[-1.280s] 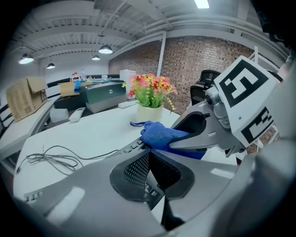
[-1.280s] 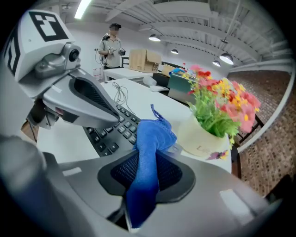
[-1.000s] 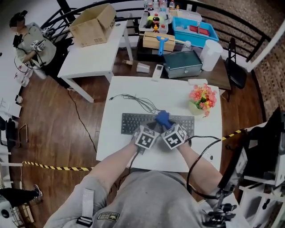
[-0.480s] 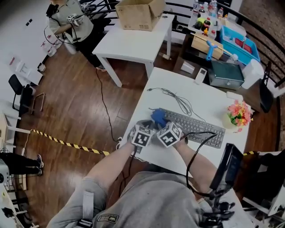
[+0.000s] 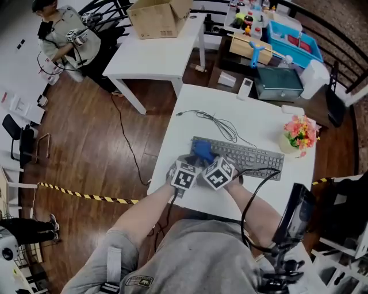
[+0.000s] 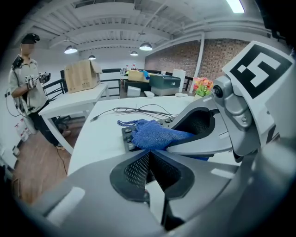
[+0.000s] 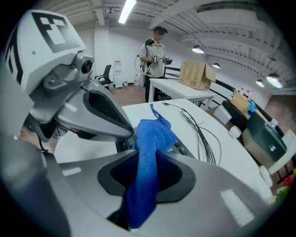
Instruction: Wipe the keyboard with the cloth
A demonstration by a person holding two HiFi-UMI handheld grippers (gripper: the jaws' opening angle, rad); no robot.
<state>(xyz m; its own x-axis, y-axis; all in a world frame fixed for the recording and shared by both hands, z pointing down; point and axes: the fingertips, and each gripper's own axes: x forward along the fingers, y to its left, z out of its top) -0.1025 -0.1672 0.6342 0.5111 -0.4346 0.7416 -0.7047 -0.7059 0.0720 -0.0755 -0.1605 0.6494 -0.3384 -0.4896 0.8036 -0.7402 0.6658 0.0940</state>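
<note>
Right gripper [image 7: 147, 178] – clamped on blue cloth [image 7: 155, 134]; cloth down on keyboard [image 5: 247, 156], left end | left gripper [image 6: 149, 159] – jaws pinched together, empty, crowding alongside | black cable [image 5: 215, 123] just behind keyboard; flower pot [image 5: 299, 133] beyond its right end

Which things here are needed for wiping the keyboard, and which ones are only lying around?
For the job: blue cloth, keyboard.

Only lying about: flower pot, remote control, grey case, cardboard box on the other table.
</note>
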